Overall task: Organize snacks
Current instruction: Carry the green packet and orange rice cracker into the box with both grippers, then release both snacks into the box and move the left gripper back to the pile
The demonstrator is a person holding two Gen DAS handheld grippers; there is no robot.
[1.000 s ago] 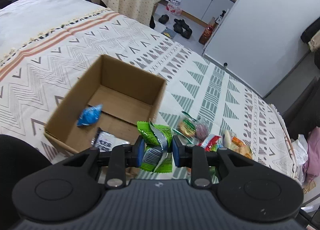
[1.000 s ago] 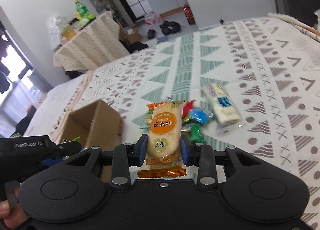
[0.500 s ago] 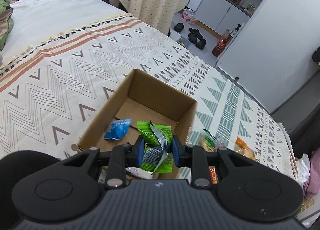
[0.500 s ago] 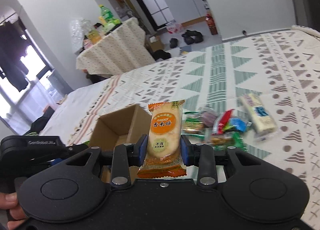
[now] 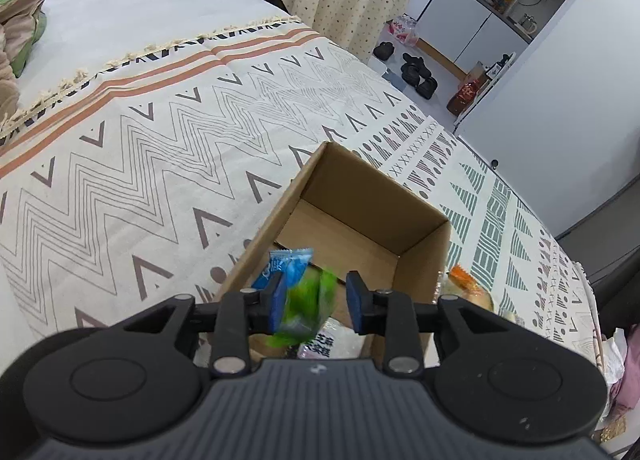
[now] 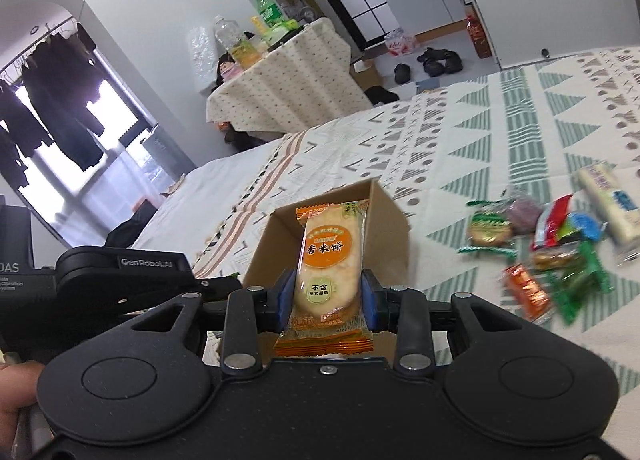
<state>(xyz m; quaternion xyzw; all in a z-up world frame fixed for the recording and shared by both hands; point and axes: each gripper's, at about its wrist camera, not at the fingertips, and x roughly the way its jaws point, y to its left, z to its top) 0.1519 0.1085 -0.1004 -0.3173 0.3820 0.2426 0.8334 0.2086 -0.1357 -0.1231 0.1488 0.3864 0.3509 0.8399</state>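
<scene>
Bedding with a zigzag and triangle print covers the bed [image 5: 168, 163], the largest thing in both views. On it, near the middle, stands an open cardboard box [image 5: 420, 256], its far walls upright. To the right of the box in the right wrist view lies a loose heap of snack packets [image 6: 552, 244], with a long white packet [image 6: 608, 207] at its far right edge.

Over the near edge of the box hangs the left gripper [image 5: 316, 302]. Its fingers are opening, and a green snack packet [image 5: 310, 308] sits between the blue pads; it is blurred, so I cannot tell whether it touches the left pad, and a gap shows beside the right one. Beyond it, inside the box, lies a blue packet [image 5: 290, 262], and a white packet with dark print [image 5: 320, 342] shows on the box floor just below the green one.

In the right wrist view the right gripper [image 6: 326, 298] has its fingers narrow and pressed on both sides of an orange rice cracker packet [image 6: 328, 260], held upright in front of the box. A hand [image 6: 16, 392] shows at the near left edge.
</scene>
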